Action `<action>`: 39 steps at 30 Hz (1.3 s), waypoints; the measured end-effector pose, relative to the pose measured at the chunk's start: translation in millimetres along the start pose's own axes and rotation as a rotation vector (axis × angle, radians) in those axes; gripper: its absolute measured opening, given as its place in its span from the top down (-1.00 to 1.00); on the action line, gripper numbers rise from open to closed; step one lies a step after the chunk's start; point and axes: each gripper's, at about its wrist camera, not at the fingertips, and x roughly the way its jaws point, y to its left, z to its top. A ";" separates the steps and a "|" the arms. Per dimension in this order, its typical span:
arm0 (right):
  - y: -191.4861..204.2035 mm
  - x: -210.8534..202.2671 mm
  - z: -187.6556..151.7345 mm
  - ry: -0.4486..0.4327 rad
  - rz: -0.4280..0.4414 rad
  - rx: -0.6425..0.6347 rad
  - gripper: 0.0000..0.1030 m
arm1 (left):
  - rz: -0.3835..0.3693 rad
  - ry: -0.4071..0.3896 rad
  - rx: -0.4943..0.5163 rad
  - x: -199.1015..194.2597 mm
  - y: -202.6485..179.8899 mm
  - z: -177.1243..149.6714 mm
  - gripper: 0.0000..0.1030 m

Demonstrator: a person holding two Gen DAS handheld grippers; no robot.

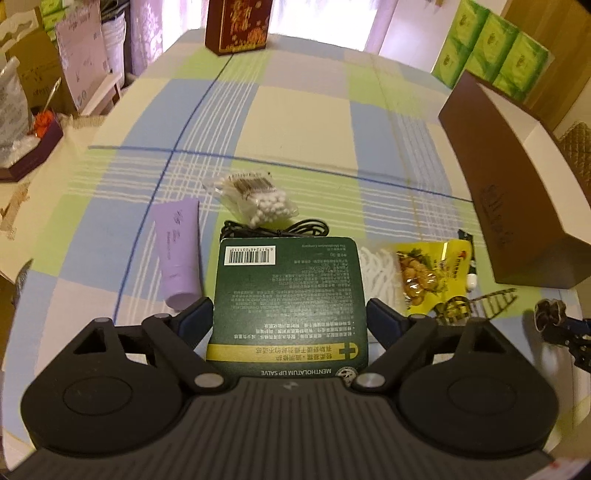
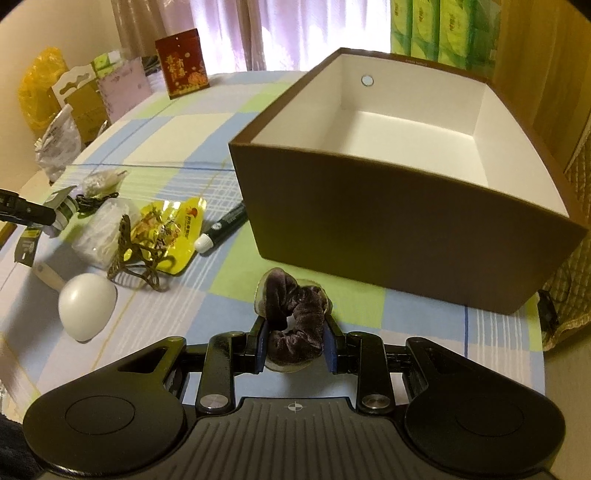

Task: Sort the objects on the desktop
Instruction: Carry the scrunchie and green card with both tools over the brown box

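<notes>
Two tongs each carry something. The left gripper (image 1: 290,321) pinches a green lip-salve card (image 1: 288,295) between its pads, lifted over the checked tablecloth (image 1: 295,110). The right gripper (image 2: 294,347) clamps a dark velvet scrunchie (image 2: 291,314) — just short of the open brown box (image 2: 388,221). Beyond the left tongs lie a lilac tube (image 1: 179,254), cotton swabs (image 1: 258,203) and a yellow snack packet (image 1: 428,277).

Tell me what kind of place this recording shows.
Probably a home room: a table under a checked tablecloth, window curtains, and stacked green tissue packs beside it.
</notes>
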 end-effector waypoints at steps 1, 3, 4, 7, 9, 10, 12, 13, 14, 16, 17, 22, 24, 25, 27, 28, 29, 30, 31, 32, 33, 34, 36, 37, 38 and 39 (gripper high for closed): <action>0.0 -1.6 1.5 -0.001 0.001 0.002 0.47 | -0.002 -0.007 0.003 -5.0 -2.2 0.2 -0.68; 0.1 -6.2 5.3 -0.006 0.007 0.007 0.47 | -0.007 -0.020 0.009 -14.7 -8.8 0.7 -0.68; 0.0 -9.0 7.3 -0.008 0.012 0.011 0.47 | -0.011 -0.029 0.017 -19.4 -12.6 0.7 -0.68; -0.4 -19.2 14.0 -0.018 0.027 0.021 0.47 | -0.038 -0.056 0.047 -34.0 -28.2 1.6 -0.68; -0.7 -26.6 18.3 -0.025 0.033 0.025 0.47 | -0.063 -0.073 0.069 -41.3 -41.0 2.9 -0.68; -1.6 -30.7 20.4 -0.029 0.035 0.027 0.47 | -0.073 -0.080 0.078 -43.8 -47.2 3.6 -0.68; -3.8 -38.4 24.2 -0.041 0.043 0.035 0.47 | -0.101 -0.098 0.102 -49.5 -61.2 5.8 -0.68; -5.3 -42.6 26.0 -0.049 0.047 0.039 0.47 | -0.111 -0.107 0.114 -51.5 -67.4 6.8 -0.68; -7.0 -46.8 28.0 -0.056 0.051 0.044 0.47 | -0.124 -0.116 0.128 -53.9 -74.8 8.1 -0.68; -11.0 -55.0 31.7 -0.072 0.056 0.054 0.47 | -0.152 -0.129 0.151 -56.7 -87.9 10.9 -0.68; -13.3 -58.8 33.3 -0.079 0.056 0.059 0.47 | -0.166 -0.134 0.164 -57.0 -95.3 12.3 -0.68; -30.3 -72.4 41.9 -0.115 0.044 0.084 0.47 | -0.233 -0.155 0.232 -57.5 -135.7 21.3 -0.68; -38.1 -75.5 46.3 -0.128 0.032 0.092 0.47 | -0.257 -0.165 0.258 -56.0 -152.1 24.0 -0.68; -42.1 -77.5 48.7 -0.137 0.028 0.094 0.47 | -0.270 -0.168 0.271 -54.5 -160.6 25.8 -0.68; -49.7 -81.3 53.9 -0.156 0.021 0.097 0.47 | -0.291 -0.175 0.289 -51.7 -177.0 30.6 -0.68; -53.4 -83.1 56.6 -0.165 0.017 0.097 0.47 | -0.299 -0.178 0.295 -50.3 -183.8 33.1 -0.68; -57.1 -84.9 59.8 -0.174 0.013 0.096 0.47 | -0.307 -0.182 0.300 -49.0 -190.3 36.1 -0.68; -60.7 -86.4 63.2 -0.184 0.008 0.094 0.47 | -0.314 -0.186 0.306 -47.6 -197.6 39.8 -0.68; -64.1 -87.5 66.7 -0.194 0.005 0.093 0.47 | -0.318 -0.190 0.311 -46.3 -203.7 42.9 -0.68; -67.3 -88.1 70.1 -0.201 0.002 0.091 0.47 | -0.322 -0.194 0.317 -45.4 -209.7 46.4 -0.68; -70.6 -88.2 74.1 -0.207 -0.002 0.089 0.47 | -0.325 -0.198 0.322 -44.3 -215.4 49.9 -0.68; -73.5 -87.8 77.1 -0.212 -0.006 0.085 0.47 | -0.329 -0.201 0.326 -43.2 -220.3 53.0 -0.68; -79.3 -85.7 82.8 -0.217 -0.013 0.078 0.47 | -0.333 -0.207 0.331 -40.2 -227.7 58.6 -0.68; -82.1 -84.0 85.8 -0.218 -0.016 0.073 0.47 | -0.333 -0.210 0.332 -38.8 -231.2 61.2 -0.68; -85.1 -81.9 88.2 -0.217 -0.019 0.068 0.47 | -0.332 -0.211 0.334 -36.5 -235.2 64.4 -0.68; -88.0 -79.4 90.9 -0.214 -0.022 0.063 0.47 | -0.331 -0.210 0.334 -33.5 -239.2 67.6 -0.68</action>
